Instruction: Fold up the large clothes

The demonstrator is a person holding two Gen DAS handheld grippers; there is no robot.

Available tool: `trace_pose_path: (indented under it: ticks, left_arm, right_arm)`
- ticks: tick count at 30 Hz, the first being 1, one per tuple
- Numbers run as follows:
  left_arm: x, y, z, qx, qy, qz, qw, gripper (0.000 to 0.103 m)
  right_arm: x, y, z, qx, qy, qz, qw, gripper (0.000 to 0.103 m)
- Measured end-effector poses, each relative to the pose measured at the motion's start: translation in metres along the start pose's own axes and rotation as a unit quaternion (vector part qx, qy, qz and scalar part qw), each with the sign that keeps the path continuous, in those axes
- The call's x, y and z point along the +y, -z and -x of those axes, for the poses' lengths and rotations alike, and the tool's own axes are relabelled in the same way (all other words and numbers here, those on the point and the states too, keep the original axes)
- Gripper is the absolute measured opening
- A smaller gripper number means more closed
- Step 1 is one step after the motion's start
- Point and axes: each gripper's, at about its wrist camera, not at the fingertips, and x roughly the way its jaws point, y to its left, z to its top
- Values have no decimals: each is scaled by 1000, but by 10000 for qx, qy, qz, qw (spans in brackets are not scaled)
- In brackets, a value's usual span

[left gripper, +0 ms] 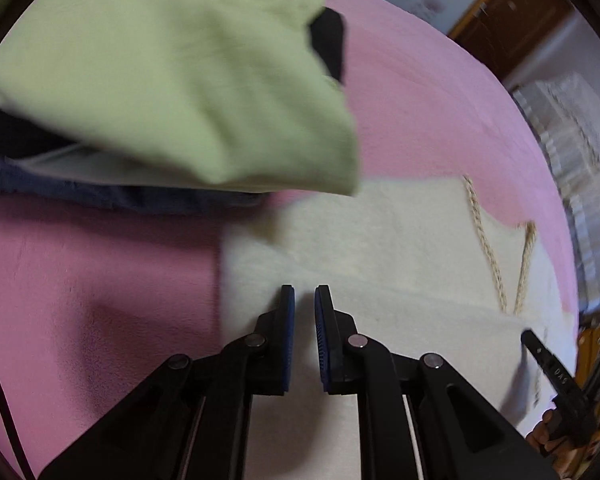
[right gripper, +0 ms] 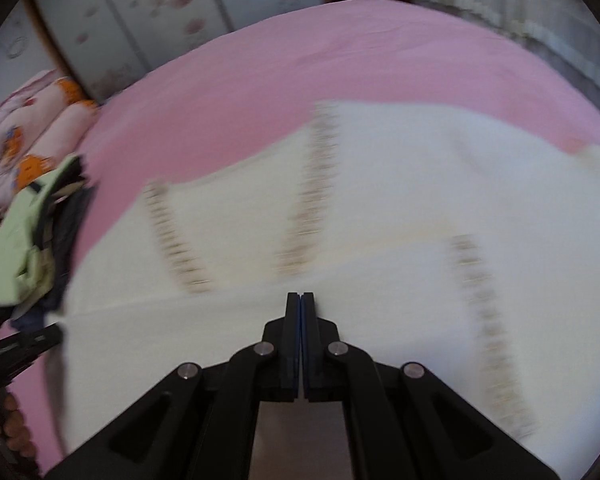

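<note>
Folding under way, judged midway: cream garment [right gripper: 380,208] lies on pink bed [right gripper: 300,60], partly doubled, at 12 o'clock of both tools. Green folded pile [left gripper: 172,80] at 10 o'clock. Left hand-held gripper [left gripper: 304,300] slightly parted, empty; right hand-held gripper [right gripper: 301,300] clenched, grasping nothing visible.

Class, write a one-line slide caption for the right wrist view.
Shut right gripper over a cream sweater spread on the pink bed, folded clothes stacked at left.
</note>
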Motion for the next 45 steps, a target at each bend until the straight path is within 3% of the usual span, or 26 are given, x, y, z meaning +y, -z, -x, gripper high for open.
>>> trace_pose_path:
  ticks: [3, 5, 8, 11, 16, 21, 23, 26, 30, 35, 38, 42, 45]
  left_arm:
    - [5, -2, -5, 27, -119, 104, 9999, 9]
    - [-6, -2, -8, -34, -419, -34, 9991, 9]
    - [-31, 5, -9, -139, -984, -297, 9946, 9]
    - [-53, 19, -1, -348, -1017, -262, 9939, 9]
    - [-107, 63, 29, -757, -1478, -415, 9852, 9]
    - [-166, 126, 42, -384, -1811, -690, 9803, 11]
    - [-190, 152, 43, -211, -1831, -715, 9803, 14]
    - [-221, 187, 51, 44, -1866, -726, 9797, 18]
    - [-265, 241, 48, 360, -1685, -750, 9822, 22]
    - [-330, 294, 24, 1075, -1378, -965, 9799, 22]
    - [-371, 315, 11, 1364, -1257, -1439, 9721, 22]
    - [-429, 337, -3, 1619, -1009, -2088, 9592, 24]
    - [-470, 354, -12, 1680, -997, -2715, 9424, 26]
  right_arm:
    - [-48, -4, 0, -49, 198, -378, 9991, 0]
    - [-68, -4, -3, -6, -306, -565, 9979, 0]
    - [-62, -4, -2, 30, -258, -134, 9996, 0]
    - [-48, -5, -1, 139, -153, 196, 9996, 0]
    - [-69, -4, 9, 713, -1018, -247, 9919, 4]
    - [-91, 19, 32, 1297, -1316, 83, 9828, 4]
    - [-105, 34, 49, 1533, -1544, 229, 9758, 4]
    - [-138, 56, 80, 1699, -1558, 471, 9719, 4]
    - [-196, 79, 112, 1945, -1651, 291, 9665, 4]
    - [-281, 103, 139, 2025, -1132, 329, 9722, 4]
    - [-340, 111, 150, 2072, -963, -293, 9731, 4]
    - [-419, 111, 168, 1778, -650, -1502, 9704, 4]
    - [-473, 108, 178, 1425, -439, -2347, 9606, 4]
